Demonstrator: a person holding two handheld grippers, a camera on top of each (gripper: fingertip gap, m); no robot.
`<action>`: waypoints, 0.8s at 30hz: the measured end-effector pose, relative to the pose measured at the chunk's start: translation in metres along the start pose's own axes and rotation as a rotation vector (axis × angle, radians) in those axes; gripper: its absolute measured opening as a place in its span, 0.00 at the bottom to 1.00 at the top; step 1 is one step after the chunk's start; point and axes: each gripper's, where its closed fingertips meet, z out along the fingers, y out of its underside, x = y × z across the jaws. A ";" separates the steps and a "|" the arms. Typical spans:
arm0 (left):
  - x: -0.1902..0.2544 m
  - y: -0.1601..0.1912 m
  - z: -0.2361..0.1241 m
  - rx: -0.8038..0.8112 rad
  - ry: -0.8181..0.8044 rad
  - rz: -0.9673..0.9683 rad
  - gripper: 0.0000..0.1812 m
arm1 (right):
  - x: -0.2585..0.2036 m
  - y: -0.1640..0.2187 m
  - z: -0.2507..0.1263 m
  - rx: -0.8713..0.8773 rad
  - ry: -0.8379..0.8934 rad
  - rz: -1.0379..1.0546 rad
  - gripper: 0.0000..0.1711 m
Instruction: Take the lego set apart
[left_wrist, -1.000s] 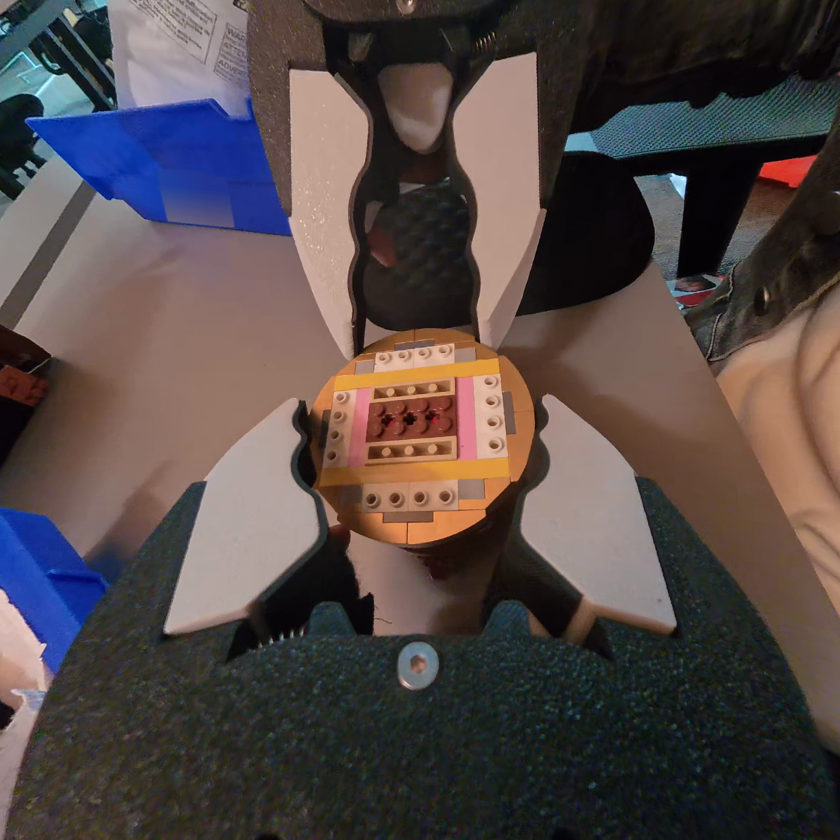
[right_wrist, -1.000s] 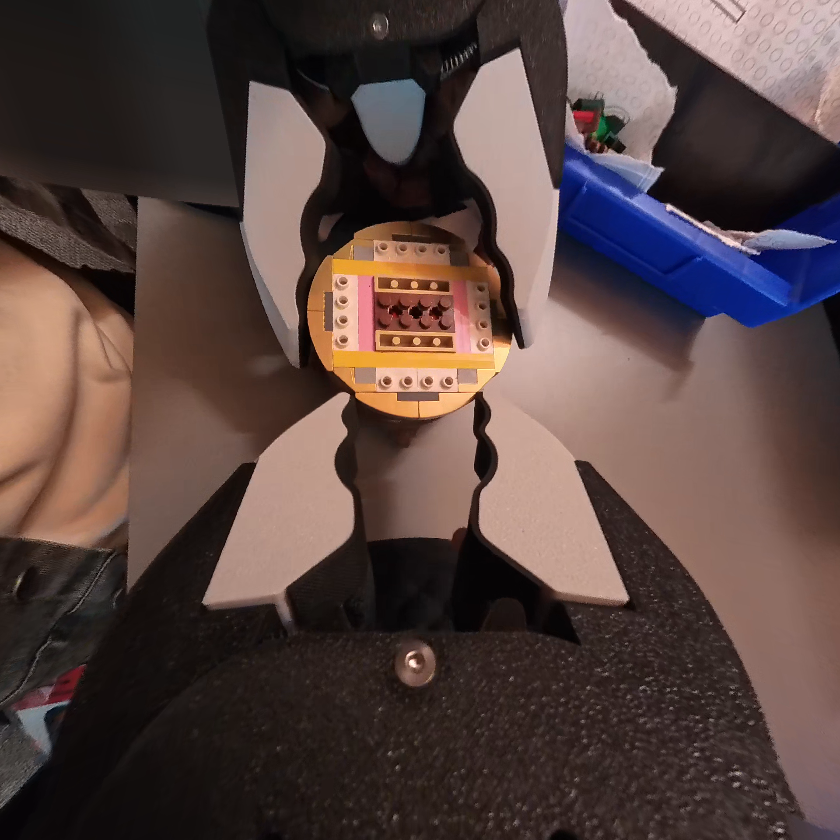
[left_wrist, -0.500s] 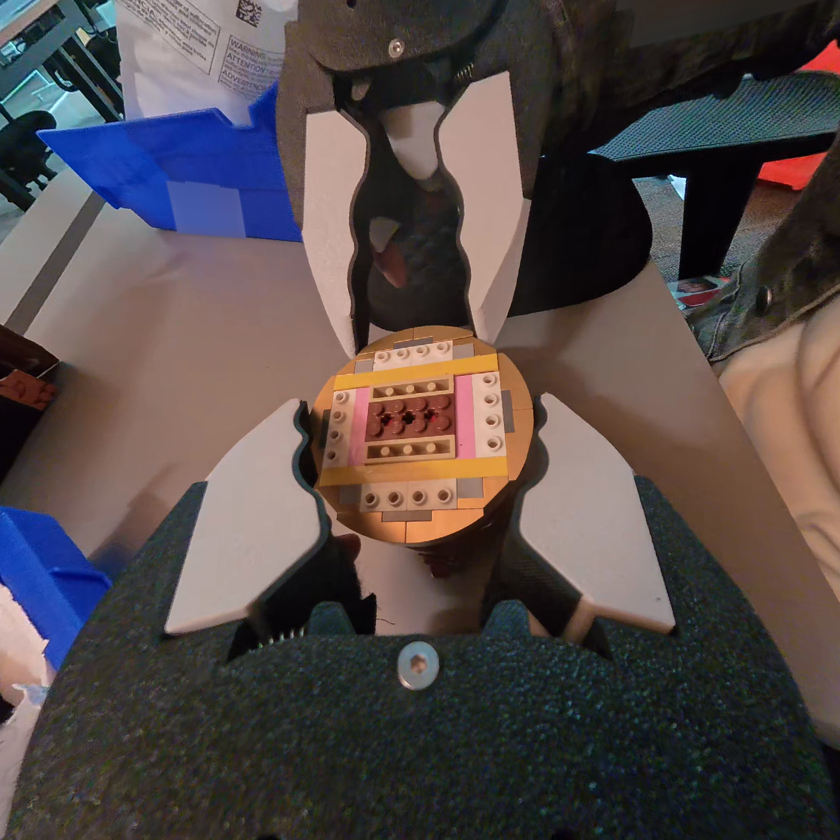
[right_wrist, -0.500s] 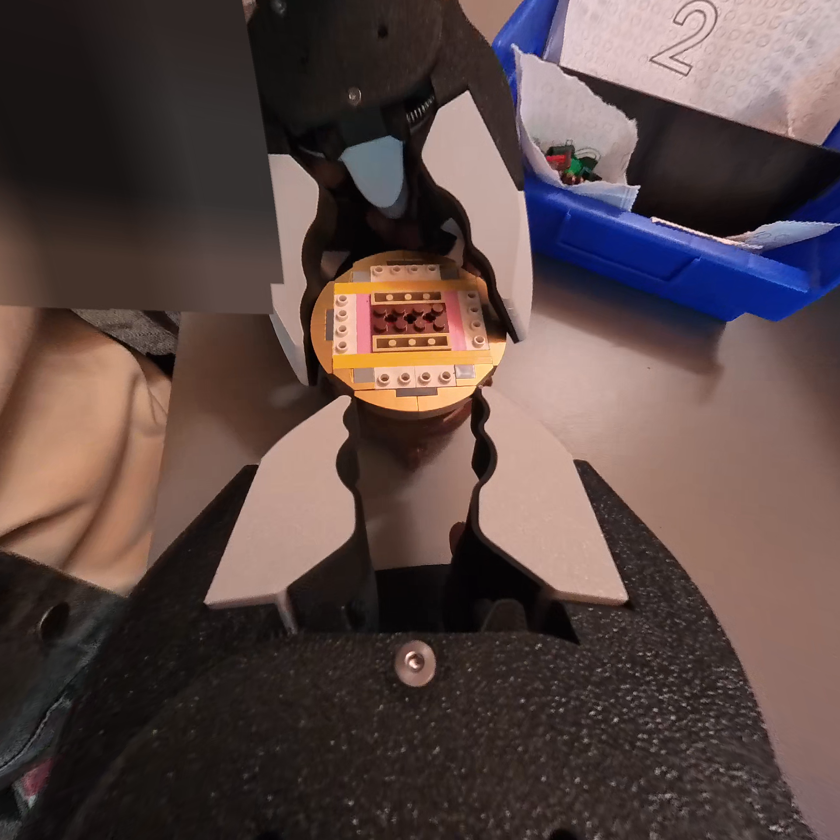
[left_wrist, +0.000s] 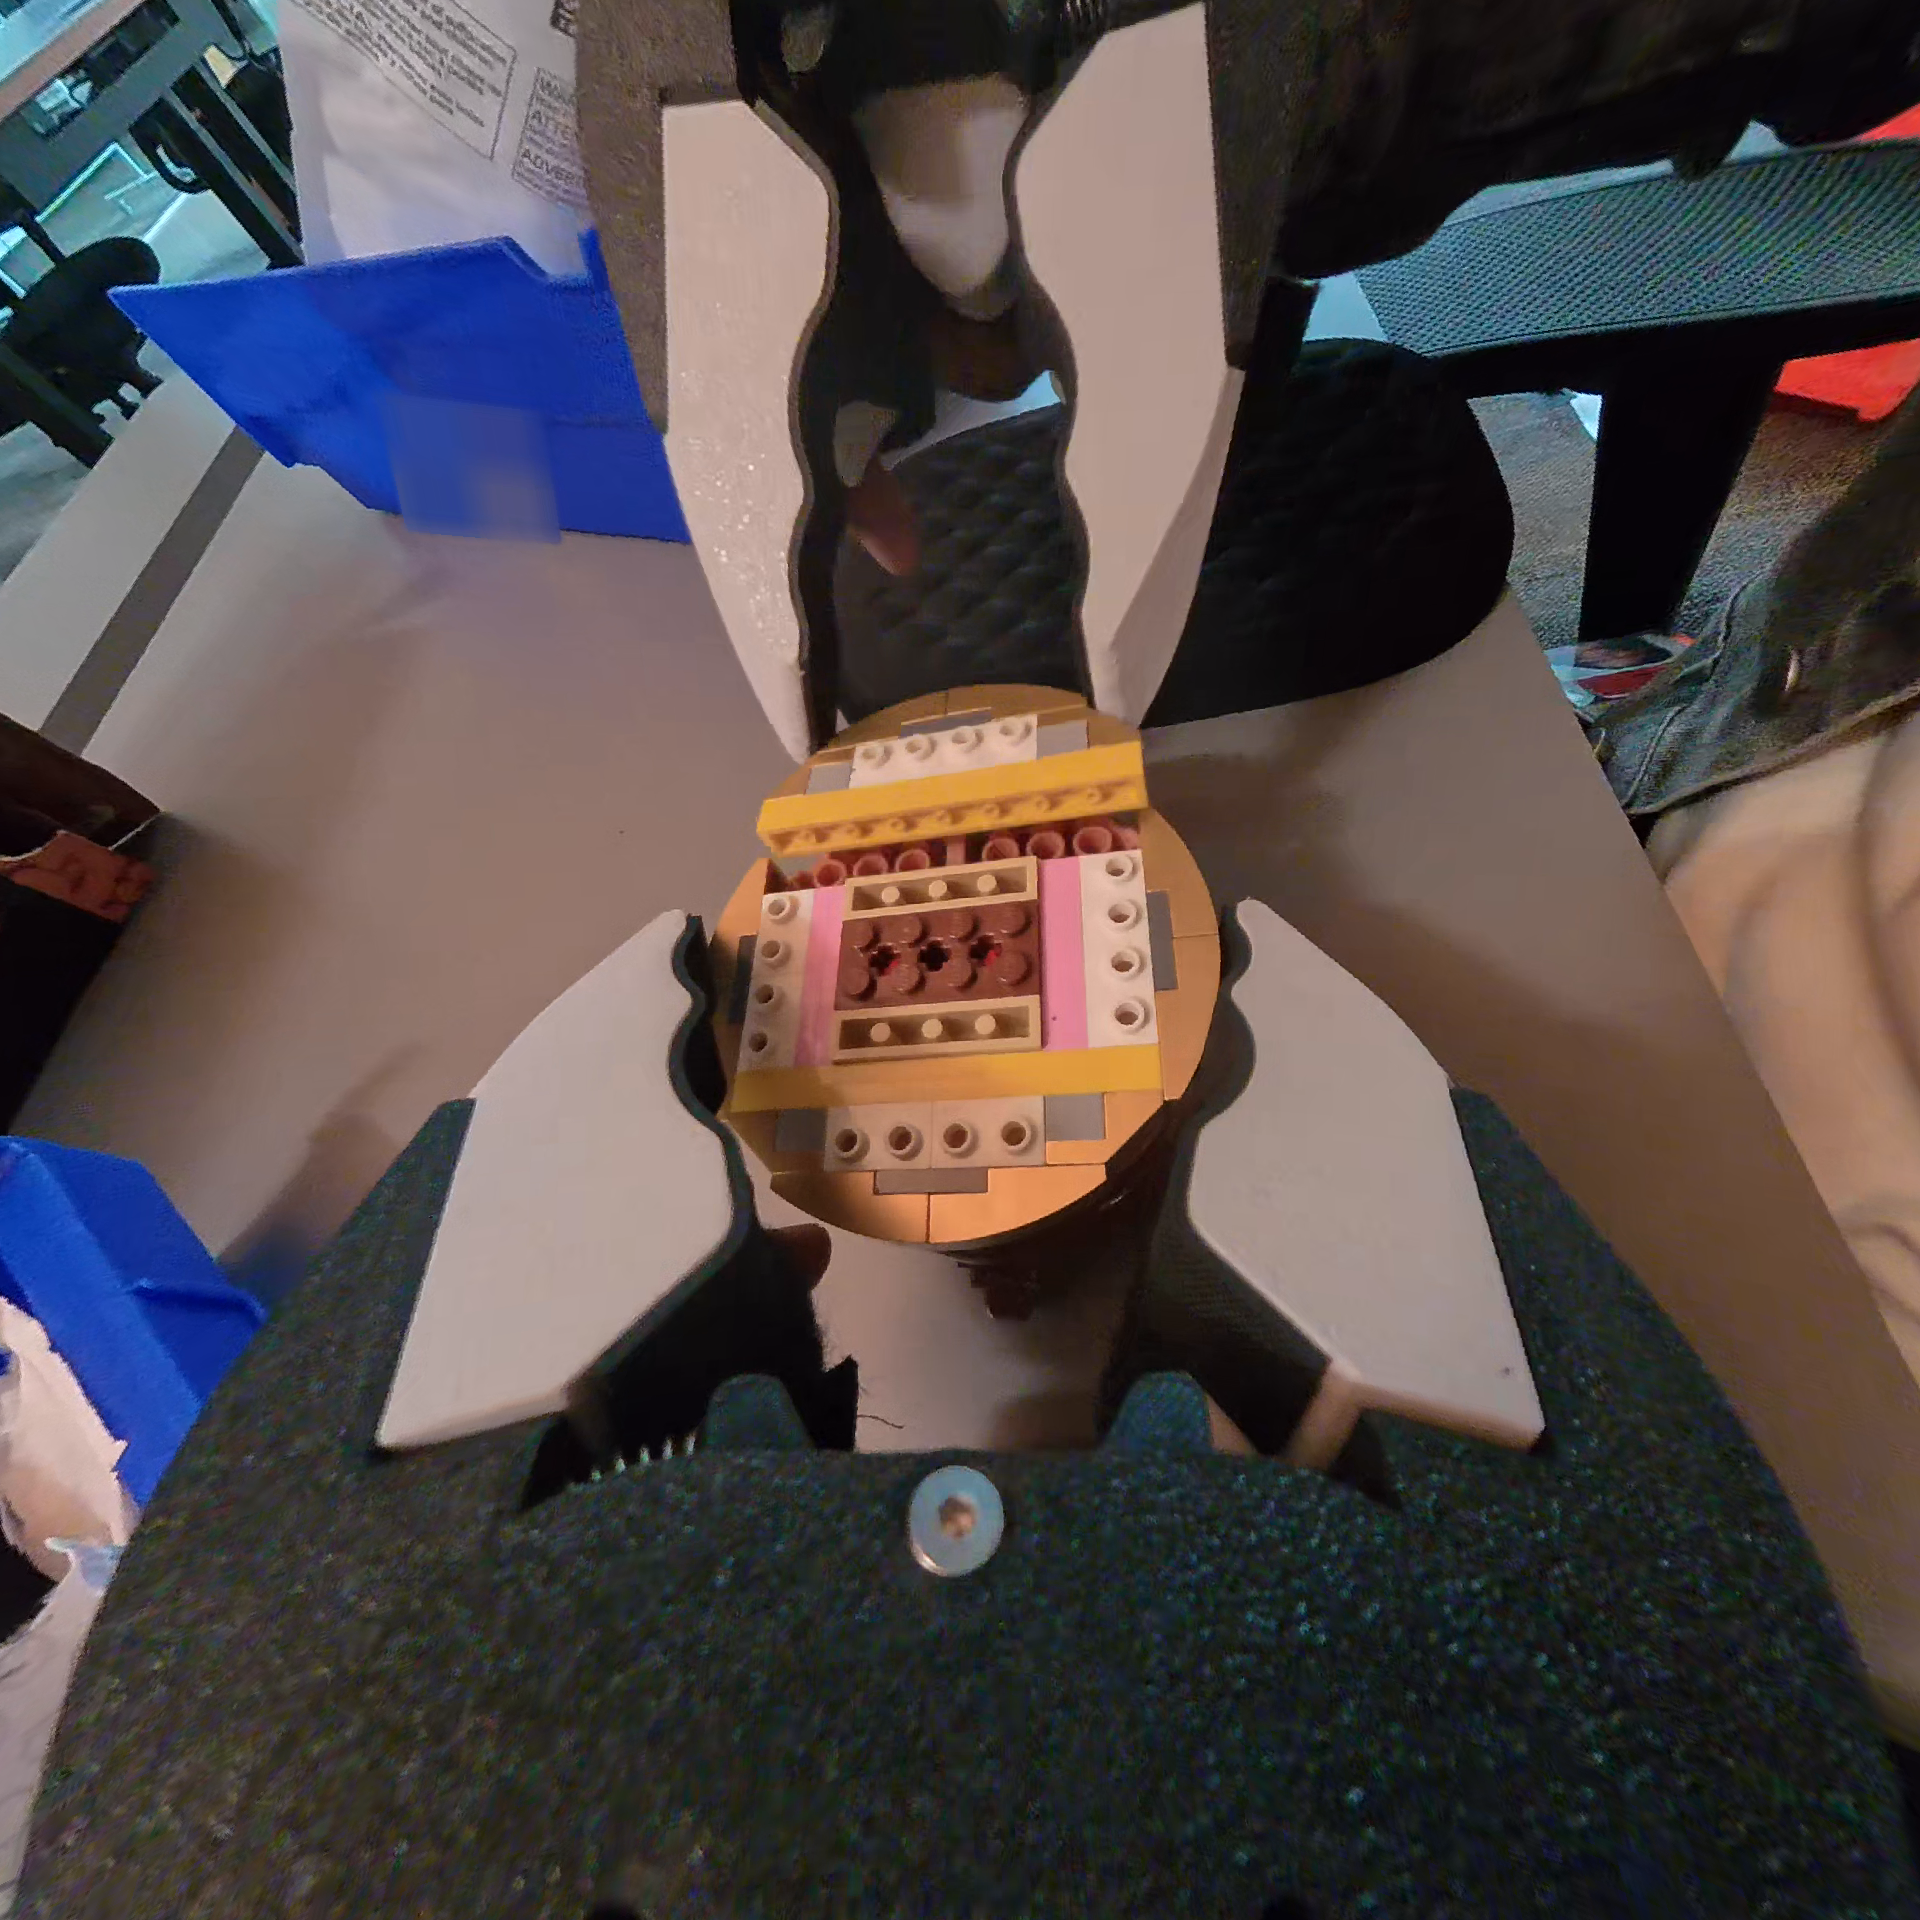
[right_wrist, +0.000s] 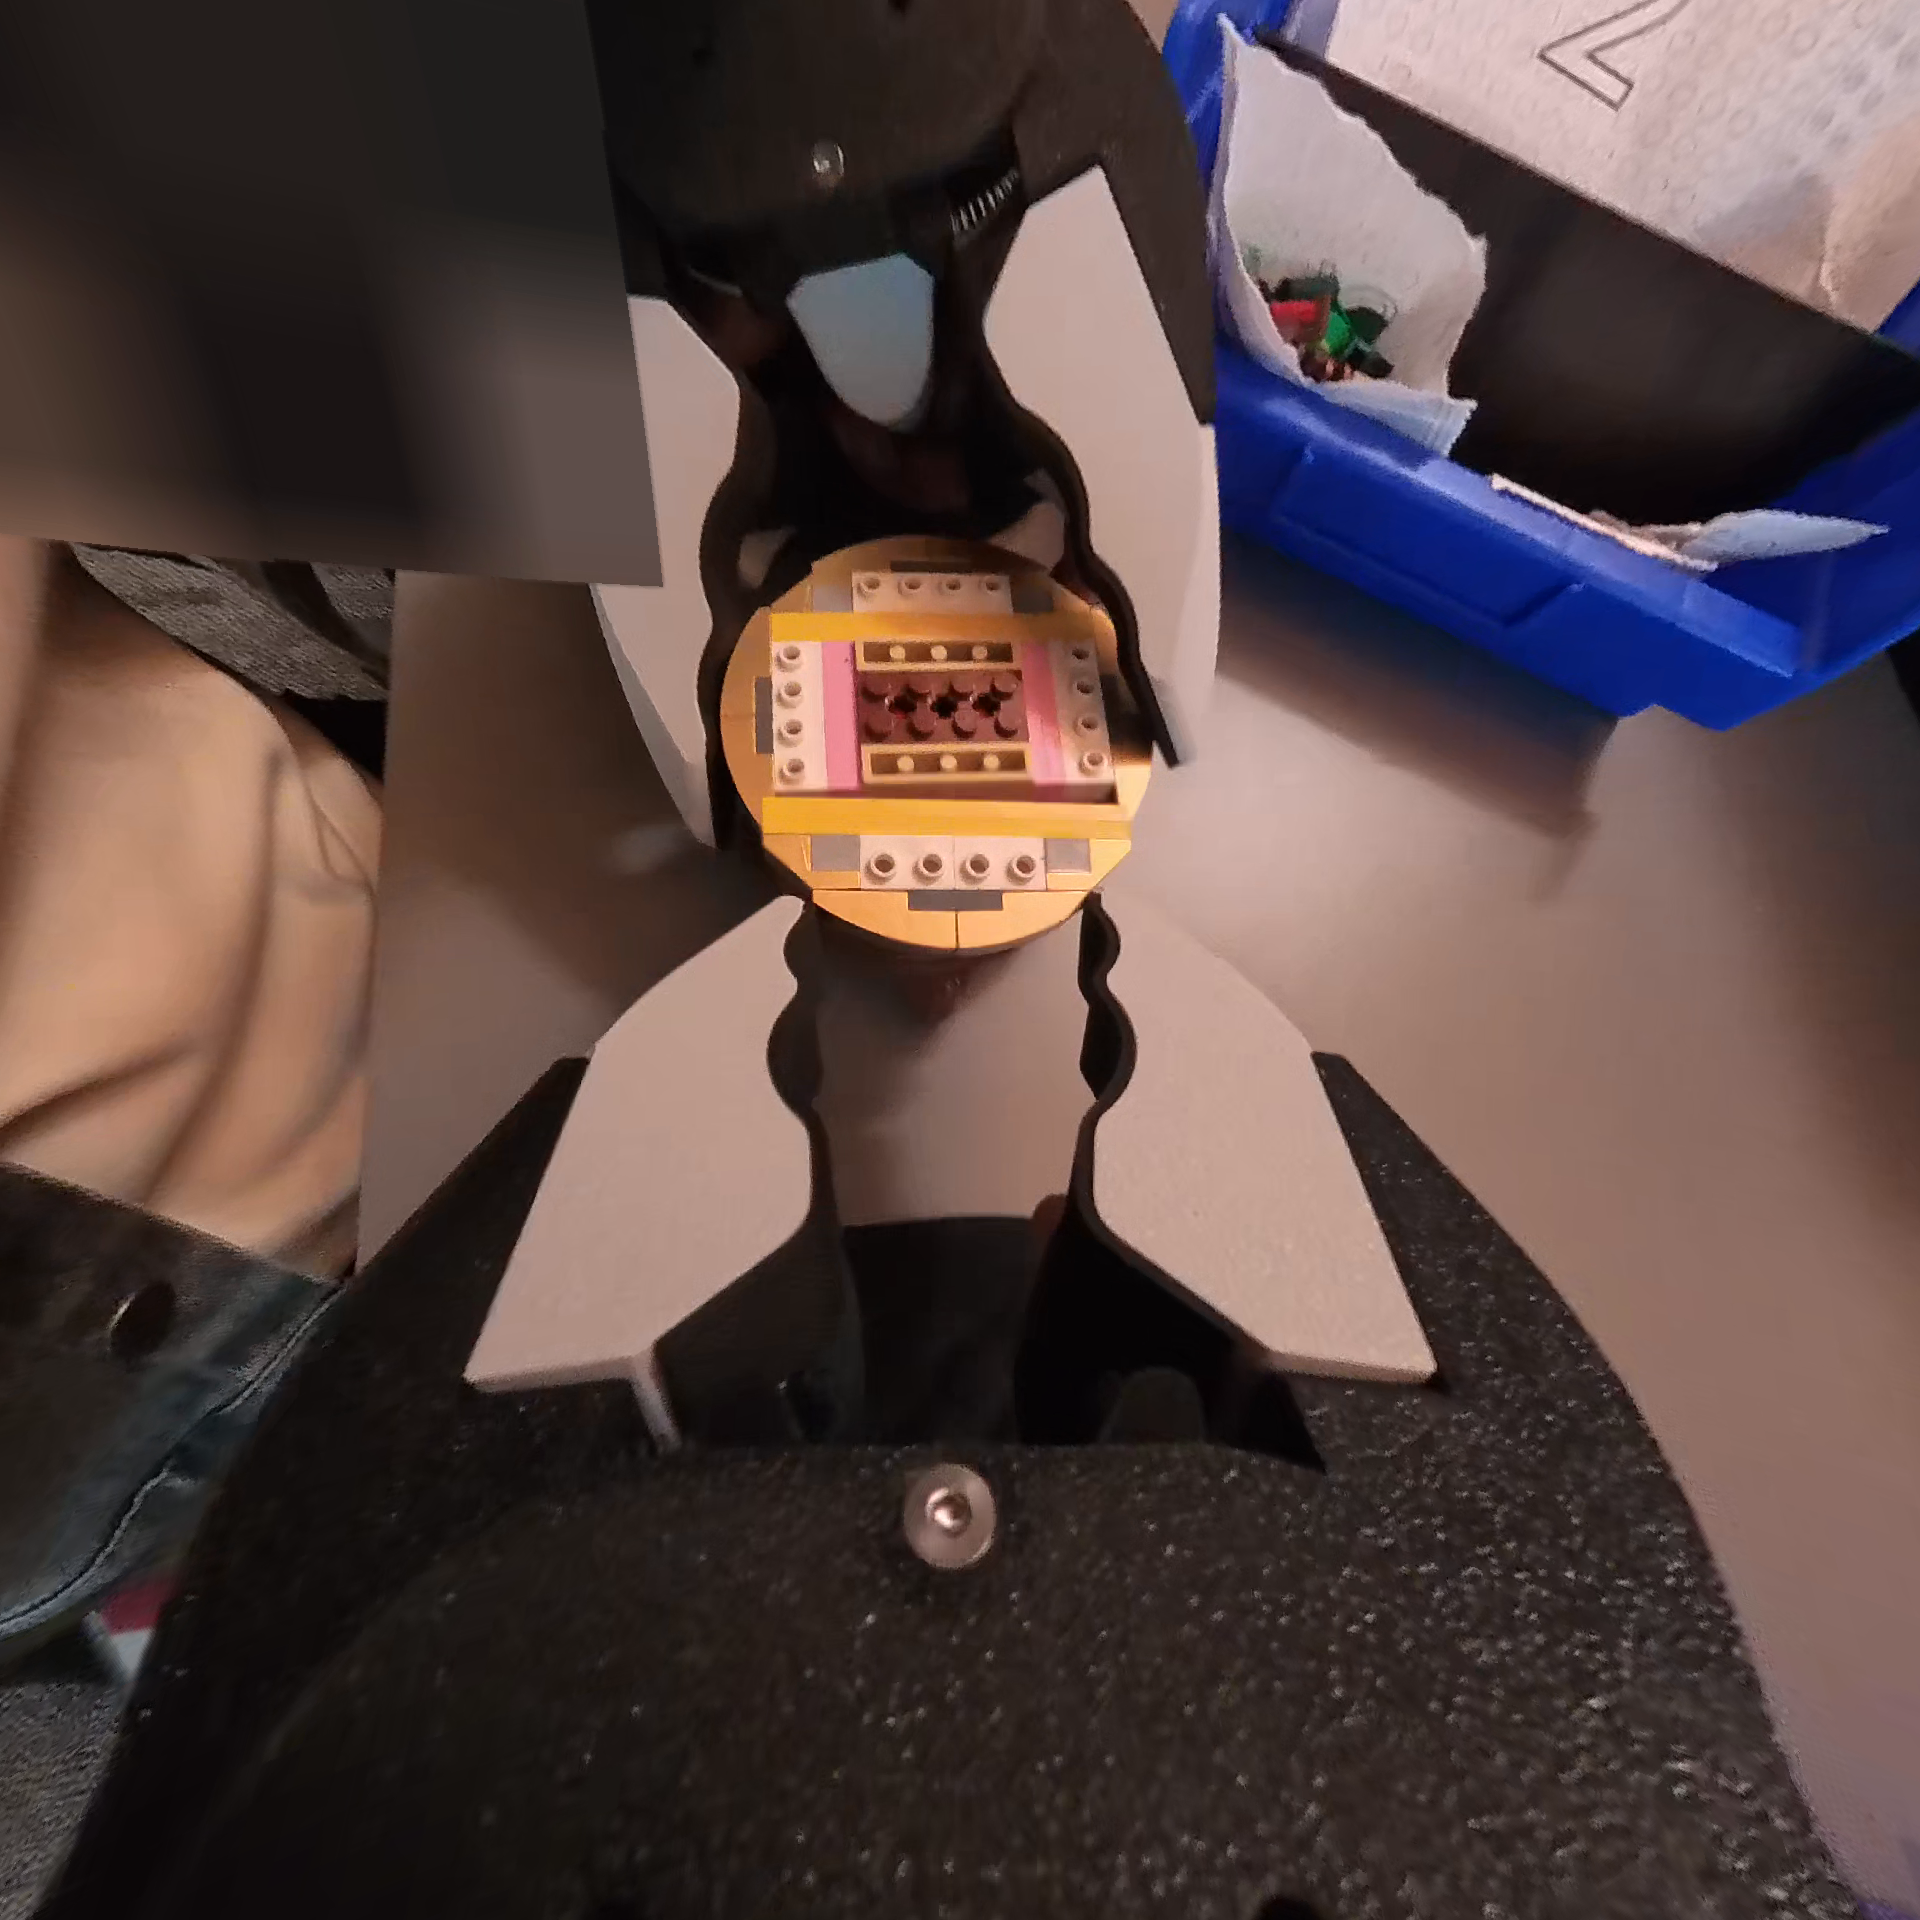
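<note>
Progress: early; most of lego set (left_wrist: 961, 966) is assembled.
Done: yellow strip (left_wrist: 951, 808) pried up at one edge, studs underneath exposed.
Left: pink, white, tan and brown pieces seated on gold disc.
Left gripper (left_wrist: 961, 1023): fingers clamped on the disc's sides, steadying it.
Right gripper (right_wrist: 940, 914): narrow gap, tips at the disc's opposite edge by the lifted strip; contact unclear.
Set: between both grippers, above the table (left_wrist: 416, 748).

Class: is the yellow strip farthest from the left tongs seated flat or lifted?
Lifted: the yellow strip tilts up, its underside and pink studs beneath showing.
</note>
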 end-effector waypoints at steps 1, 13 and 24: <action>0.000 0.000 0.000 -0.001 0.000 -0.003 0.51 | 0.001 0.002 -0.002 -0.007 0.012 -0.001 0.28; -0.037 -0.059 -0.059 0.332 -0.173 -0.226 0.53 | 0.012 -0.045 -0.049 0.160 0.479 -0.384 0.28; -0.010 -0.104 -0.056 0.540 -0.036 -0.530 0.15 | -0.007 -0.090 -0.053 0.032 0.730 -0.921 0.28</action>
